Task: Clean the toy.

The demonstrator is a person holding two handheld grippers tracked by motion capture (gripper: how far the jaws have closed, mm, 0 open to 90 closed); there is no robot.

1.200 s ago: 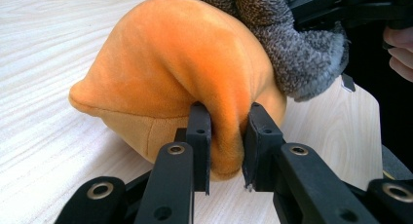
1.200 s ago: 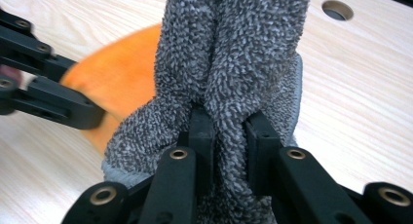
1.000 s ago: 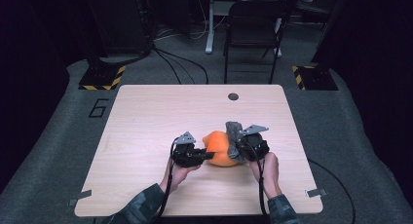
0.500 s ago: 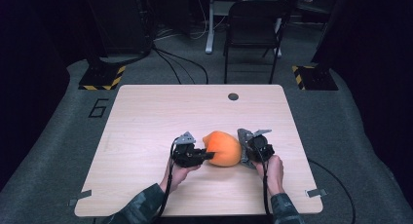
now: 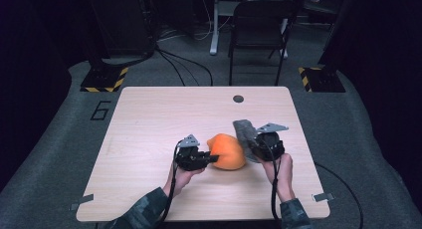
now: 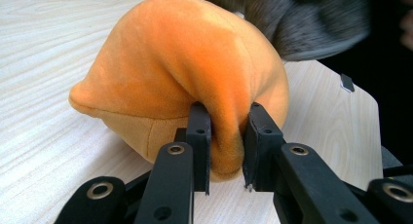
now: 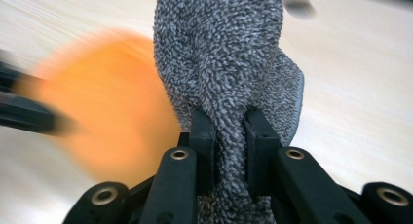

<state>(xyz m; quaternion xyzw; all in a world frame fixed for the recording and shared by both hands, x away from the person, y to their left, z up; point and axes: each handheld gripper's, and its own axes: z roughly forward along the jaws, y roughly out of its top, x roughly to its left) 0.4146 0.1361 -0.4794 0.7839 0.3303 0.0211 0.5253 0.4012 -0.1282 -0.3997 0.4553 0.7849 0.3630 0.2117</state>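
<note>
Left hand-held gripper [image 6: 225, 141] pinching the orange plush [image 5: 228, 151] near the desk [image 5: 149, 119] front edge, right hand-held gripper [image 7: 230, 136] clamped on the grey cloth [image 7: 229, 63] just beside it; next I'd lay the cloth over the plush.

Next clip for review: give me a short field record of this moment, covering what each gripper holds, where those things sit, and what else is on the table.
left gripper: shut on a fold of the orange plush toy
right gripper: shut on the grey fuzzy cloth
plush: resting on the wooden table
cloth: stands up from the right gripper, just right of the plush
other item: small dark round spot near the far table edge
beyond table: black chair
</note>
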